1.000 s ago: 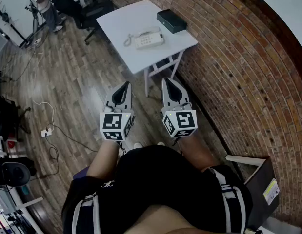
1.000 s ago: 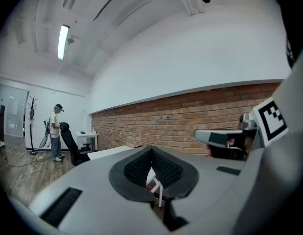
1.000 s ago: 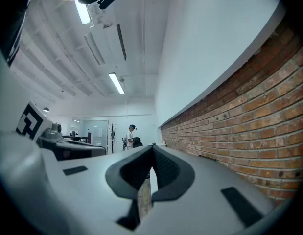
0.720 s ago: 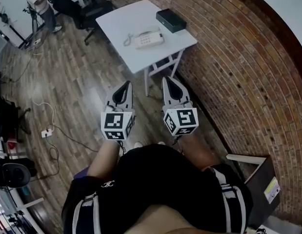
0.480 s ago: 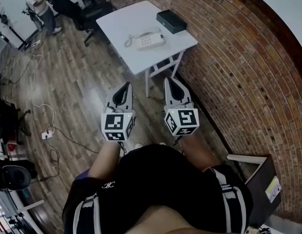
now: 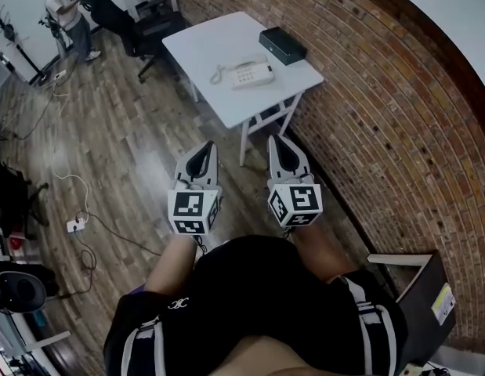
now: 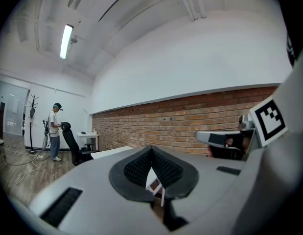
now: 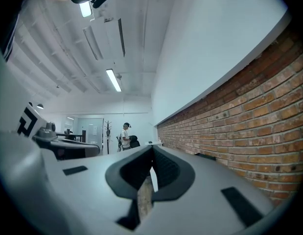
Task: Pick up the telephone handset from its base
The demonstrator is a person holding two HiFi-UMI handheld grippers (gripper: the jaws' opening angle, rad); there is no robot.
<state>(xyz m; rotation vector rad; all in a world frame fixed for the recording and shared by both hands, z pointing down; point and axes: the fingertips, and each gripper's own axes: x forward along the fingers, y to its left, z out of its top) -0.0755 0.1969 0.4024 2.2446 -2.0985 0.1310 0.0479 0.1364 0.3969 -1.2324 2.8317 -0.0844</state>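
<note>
The white telephone (image 6: 252, 74) sits on a white table (image 6: 211, 41) by the brick wall, far ahead of me. Its handset (image 6: 247, 64) lies on the base, and a coiled cord (image 6: 218, 74) trails to the left. My left gripper (image 6: 205, 147) and right gripper (image 6: 276, 141) are held side by side at waist height, short of the table and pointing toward it. Both are shut with nothing in them. The left gripper (image 7: 151, 149) shows closed pads, and so does the right gripper (image 8: 152, 149). The table edge (image 7: 112, 152) peeks past the left jaws.
A black box (image 6: 283, 45) lies at the table's far right corner. The brick wall (image 6: 383, 116) runs along the right. An office chair (image 6: 128, 22) and a person (image 6: 66, 14) stand beyond the table. Cables and a power strip (image 6: 75, 225) lie on the wooden floor at left.
Both grippers have moved a little forward together, still shut and side by side. The table and phone now sit slightly lower and further right in the head view.
</note>
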